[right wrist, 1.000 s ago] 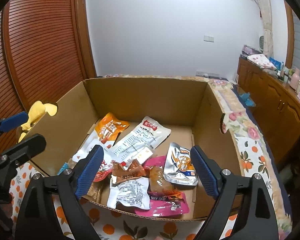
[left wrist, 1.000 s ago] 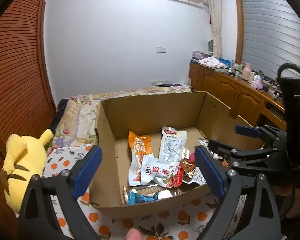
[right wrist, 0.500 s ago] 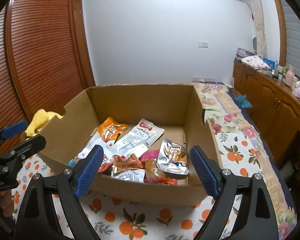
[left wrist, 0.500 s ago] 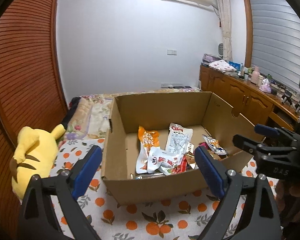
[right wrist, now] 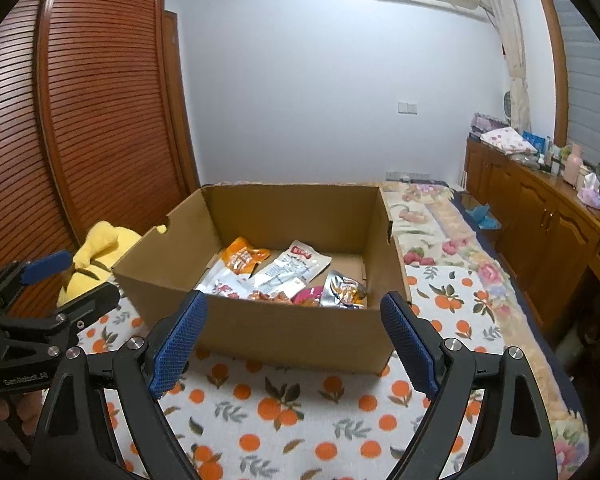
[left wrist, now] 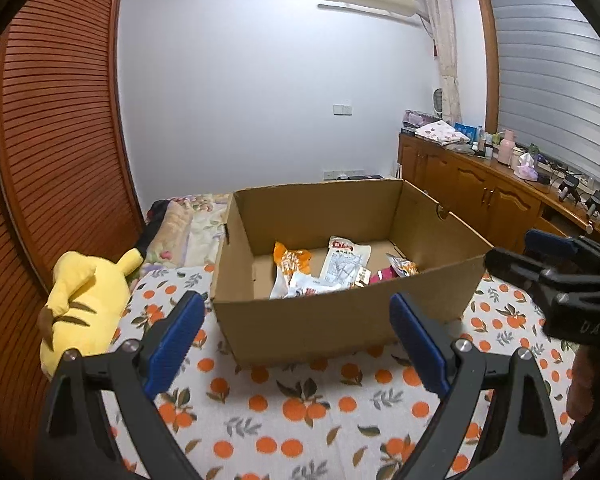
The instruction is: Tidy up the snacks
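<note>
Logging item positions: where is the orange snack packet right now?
In both wrist views, the orange packet lies inside the cardboard box, toward its back left, beside the white packet.

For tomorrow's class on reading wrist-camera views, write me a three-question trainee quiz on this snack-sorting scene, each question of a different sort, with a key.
1. True or false: the left gripper holds a snack packet.
2. Multiple choice: the orange snack packet lies
A. on the orange-print cloth
B. inside the cardboard box
C. on the wooden cabinet
3. Fill in: the yellow plush toy lies outside the box, on the ____ gripper's side.

Key
1. False. Its jaws stand open and empty, as do the right gripper's.
2. B. It lies on the box floor, beside the white snack packet.
3. Left.
</note>
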The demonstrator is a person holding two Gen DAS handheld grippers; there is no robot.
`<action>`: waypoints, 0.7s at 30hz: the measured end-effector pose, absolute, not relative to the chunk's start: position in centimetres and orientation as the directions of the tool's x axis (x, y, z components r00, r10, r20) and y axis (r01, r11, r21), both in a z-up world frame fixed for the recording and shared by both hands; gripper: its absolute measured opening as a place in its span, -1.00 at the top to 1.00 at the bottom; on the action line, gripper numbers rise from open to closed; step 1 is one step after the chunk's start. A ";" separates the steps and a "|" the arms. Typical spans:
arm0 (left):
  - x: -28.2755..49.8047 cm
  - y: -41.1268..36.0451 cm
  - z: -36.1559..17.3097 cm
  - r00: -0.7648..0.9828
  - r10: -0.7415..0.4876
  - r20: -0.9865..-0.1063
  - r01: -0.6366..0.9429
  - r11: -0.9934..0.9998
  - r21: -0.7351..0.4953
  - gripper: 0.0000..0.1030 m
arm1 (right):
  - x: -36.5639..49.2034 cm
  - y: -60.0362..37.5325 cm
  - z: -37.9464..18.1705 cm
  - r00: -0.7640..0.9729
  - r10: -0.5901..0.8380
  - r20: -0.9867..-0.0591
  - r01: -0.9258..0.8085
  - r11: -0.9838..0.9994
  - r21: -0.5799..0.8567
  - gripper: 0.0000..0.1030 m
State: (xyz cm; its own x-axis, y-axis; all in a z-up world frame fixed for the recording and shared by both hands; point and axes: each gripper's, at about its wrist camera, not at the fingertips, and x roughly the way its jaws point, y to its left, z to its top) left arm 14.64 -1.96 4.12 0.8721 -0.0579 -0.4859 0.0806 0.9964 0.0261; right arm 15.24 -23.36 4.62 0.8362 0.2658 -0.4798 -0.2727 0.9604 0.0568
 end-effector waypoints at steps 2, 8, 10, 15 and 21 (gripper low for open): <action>13.6 -1.7 4.2 0.874 -0.045 -0.484 0.065 0.998 0.025 -0.83 | 14.1 -23.7 5.0 0.841 0.268 -0.470 -0.271 0.961 0.062 -0.76; 10.6 -0.6 5.0 0.882 -0.028 -0.471 0.041 0.999 0.016 -0.83 | 11.3 -24.4 5.3 0.855 0.256 -0.450 -0.267 0.963 0.040 -0.76; 9.8 -0.1 5.1 0.881 -0.037 -0.473 0.041 0.999 -0.004 -0.83 | 10.5 -24.7 5.3 0.859 0.253 -0.445 -0.265 0.963 0.036 -0.76; 8.2 0.8 4.7 0.873 -0.045 -0.485 0.036 0.999 -0.027 -0.83 | 8.8 -25.5 4.8 0.861 0.248 -0.443 -0.259 0.965 0.038 -0.76; 6.6 0.6 4.4 0.880 -0.028 -0.475 0.031 1.000 -0.002 -0.83 | 7.6 -26.2 4.5 0.868 0.249 -0.430 -0.252 0.966 0.050 -0.76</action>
